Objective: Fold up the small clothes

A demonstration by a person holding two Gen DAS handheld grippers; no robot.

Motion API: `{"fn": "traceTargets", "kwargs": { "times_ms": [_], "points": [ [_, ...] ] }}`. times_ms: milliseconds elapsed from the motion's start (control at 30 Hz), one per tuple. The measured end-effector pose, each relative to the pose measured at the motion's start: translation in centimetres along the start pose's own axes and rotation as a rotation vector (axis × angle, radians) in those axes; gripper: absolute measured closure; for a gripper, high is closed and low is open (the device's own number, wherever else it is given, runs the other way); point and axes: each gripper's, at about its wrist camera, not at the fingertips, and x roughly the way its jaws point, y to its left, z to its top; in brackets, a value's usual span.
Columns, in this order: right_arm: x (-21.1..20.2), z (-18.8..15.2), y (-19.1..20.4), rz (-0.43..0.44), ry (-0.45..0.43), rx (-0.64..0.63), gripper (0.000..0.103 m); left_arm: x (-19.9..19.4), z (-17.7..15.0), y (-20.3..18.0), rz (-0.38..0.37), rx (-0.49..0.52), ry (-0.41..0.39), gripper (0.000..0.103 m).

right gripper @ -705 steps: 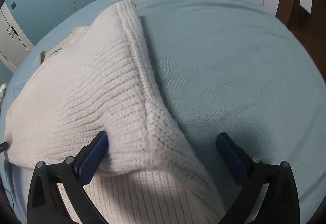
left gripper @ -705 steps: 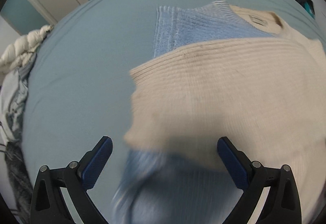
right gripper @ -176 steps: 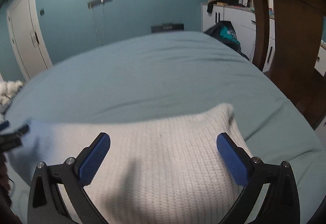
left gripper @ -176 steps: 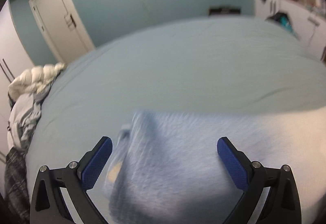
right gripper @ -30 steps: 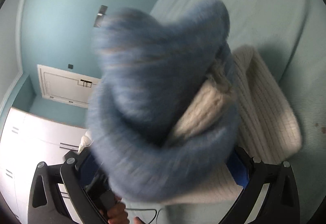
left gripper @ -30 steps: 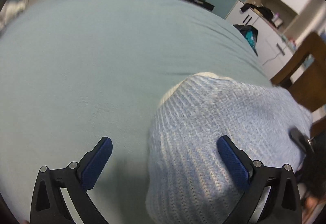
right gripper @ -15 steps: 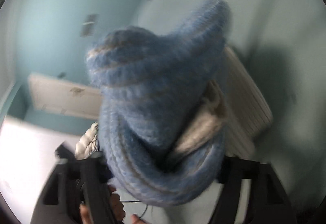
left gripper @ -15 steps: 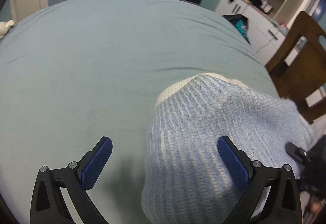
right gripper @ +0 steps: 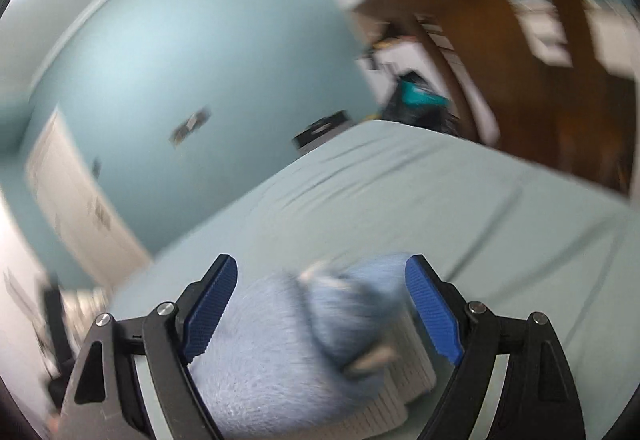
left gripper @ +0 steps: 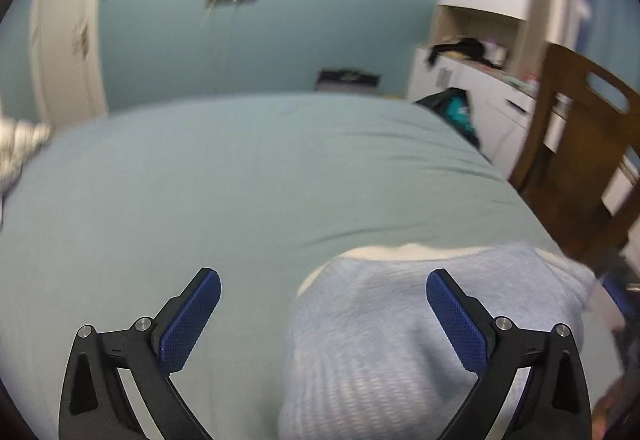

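A folded knit sweater (left gripper: 400, 340), pale blue on top with a cream layer under it, lies on the light blue bed sheet (left gripper: 240, 180) at the lower right of the left wrist view. My left gripper (left gripper: 322, 316) is open above the bed; the sweater's left edge lies below the gap, nearer the right finger. In the blurred right wrist view the same sweater (right gripper: 296, 344) sits low between the fingers of my right gripper (right gripper: 322, 304). Its jaws stand wide and the pads do not visibly press on the knit. The cream layer (right gripper: 400, 400) rests flat on the sheet.
A brown wooden chair (left gripper: 580, 160) stands at the bed's right side, with white cabinets (left gripper: 480, 80) and a dark bag (left gripper: 456, 108) behind it. A white door (left gripper: 64, 52) is at the far left, and a white duvet (left gripper: 20, 144) lies at the left edge.
Both grippers have risen and tipped upward, so more wall and room show. The blue bundle that filled the right wrist view now sits low between its fingers, on the bed.
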Motion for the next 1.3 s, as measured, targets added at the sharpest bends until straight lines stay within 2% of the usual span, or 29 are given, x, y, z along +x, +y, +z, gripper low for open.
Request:
{"fn": "traceTargets", "kwargs": {
  "times_ms": [67,133,167,200,233,267,300,333,433,567,700,833,933,1033,1167,1300],
  "points": [
    [2.2,-0.1,1.8,0.004,0.049,-0.124,0.019,1.3,-1.0,-1.1,0.005,0.08,0.066,0.0],
    [3.5,-0.5,2.5,-0.037,0.08,-0.25,0.019,3.4,-2.1,-1.7,0.052,0.129,0.149,0.0],
    [4.5,-0.7,2.8,-0.064,0.097,-0.304,0.019,4.2,-3.0,-1.3,0.036,0.109,0.171,0.0],
    [5.4,-0.8,2.9,-0.092,0.128,-0.345,0.019,4.4,-3.4,-0.3,-0.003,0.043,0.17,0.0],
    [7.0,-1.2,2.4,-0.125,0.194,-0.376,0.019,4.8,-3.6,0.4,-0.03,-0.005,0.185,0.0],
    [8.0,-2.0,1.2,-0.154,0.267,-0.386,0.02,5.8,-3.8,1.4,-0.063,-0.075,0.262,0.0],
    [9.7,-2.8,-0.3,-0.155,0.36,-0.359,0.019,6.6,-4.0,2.2,-0.111,-0.133,0.312,0.0],
    [10.5,-3.0,-2.2,-0.133,0.4,-0.282,0.018,7.0,-4.0,2.9,-0.156,-0.185,0.336,0.0],
    [11.2,-2.3,-5.0,-0.09,0.451,-0.179,0.012,7.4,-4.2,4.1,-0.204,-0.237,0.373,0.0],
    [10.8,-1.6,-5.8,-0.078,0.417,-0.163,0.009,6.9,-3.7,3.6,-0.173,-0.207,0.348,0.0],
    [8.5,-1.6,-5.1,-0.079,0.399,-0.159,0.009,5.4,-2.7,2.3,-0.083,-0.124,0.331,0.0],
    [5.4,-0.9,-5.2,-0.002,0.336,-0.107,0.009,3.6,-1.8,1.7,-0.035,-0.055,0.307,0.0],
    [4.4,-0.2,-6.4,0.048,0.289,-0.02,0.009,2.5,-1.1,1.9,-0.042,-0.033,0.303,0.0],
    [4.2,0.4,-9.1,0.06,0.284,0.066,0.009,1.4,-0.4,2.4,-0.053,-0.019,0.295,0.0],
    [6.0,0.2,-12.2,0.075,0.331,0.246,0.008,0.6,0.6,4.0,-0.134,-0.034,0.32,0.0],
    [8.6,-1.1,-15.0,0.157,0.457,0.449,0.008,1.3,1.8,7.7,-0.203,-0.119,0.363,0.0]
  ]
}}
